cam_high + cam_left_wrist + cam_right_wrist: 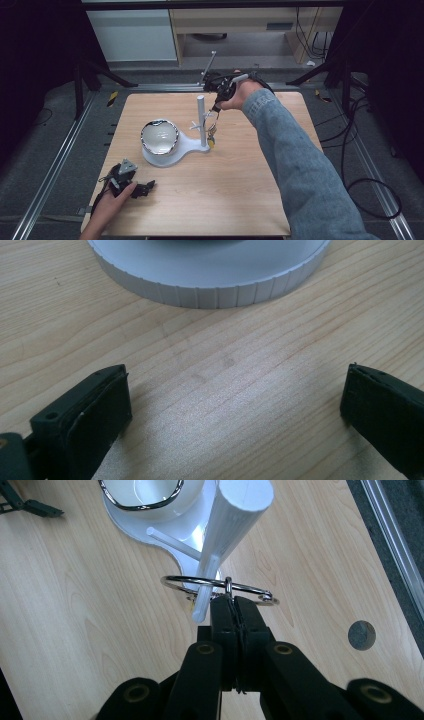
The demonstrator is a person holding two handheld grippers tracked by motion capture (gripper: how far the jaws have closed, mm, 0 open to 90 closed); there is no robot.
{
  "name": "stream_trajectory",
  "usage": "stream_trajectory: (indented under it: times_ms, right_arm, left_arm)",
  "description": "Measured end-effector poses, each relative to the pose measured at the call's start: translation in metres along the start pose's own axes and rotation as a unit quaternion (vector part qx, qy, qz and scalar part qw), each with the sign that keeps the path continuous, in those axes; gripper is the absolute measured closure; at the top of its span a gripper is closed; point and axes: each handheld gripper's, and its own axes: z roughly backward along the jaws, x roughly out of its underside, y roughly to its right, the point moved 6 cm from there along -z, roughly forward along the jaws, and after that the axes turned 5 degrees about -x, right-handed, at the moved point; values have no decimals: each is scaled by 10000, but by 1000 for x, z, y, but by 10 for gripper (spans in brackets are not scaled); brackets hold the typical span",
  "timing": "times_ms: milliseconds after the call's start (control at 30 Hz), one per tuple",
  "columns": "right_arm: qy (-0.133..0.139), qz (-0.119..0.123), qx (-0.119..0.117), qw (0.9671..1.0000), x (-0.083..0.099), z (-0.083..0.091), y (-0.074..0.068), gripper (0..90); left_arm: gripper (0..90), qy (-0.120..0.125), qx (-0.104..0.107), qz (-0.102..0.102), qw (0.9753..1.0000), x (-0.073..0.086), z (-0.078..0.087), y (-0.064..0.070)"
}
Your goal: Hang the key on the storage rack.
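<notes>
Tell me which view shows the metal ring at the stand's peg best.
The right gripper view: the metal ring lies large and sharp around a peg of the white stand, pinched by the right gripper. The high view shows it small, beside the post. The left gripper view faces the stand's base rim and bare table.

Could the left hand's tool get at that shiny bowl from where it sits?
Probably yes. The left gripper rests open on the table, its fingers pointing at the white base under the bowl, with bare wood between.
</notes>
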Motion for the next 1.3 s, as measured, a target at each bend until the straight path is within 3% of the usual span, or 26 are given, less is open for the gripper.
stream_trajectory:
  times_ms: [733, 1300]
  right_arm:
    - [-39, -53, -172, 9998, -9, -17, 5, 883]
    - [26, -277, 82, 9996, 6, -7, 21, 778]
  left_arm:
    - [0, -6, 11, -13, 10000, 0, 0, 0]
    - [0, -20, 7, -28, 10000, 0, 1, 0]
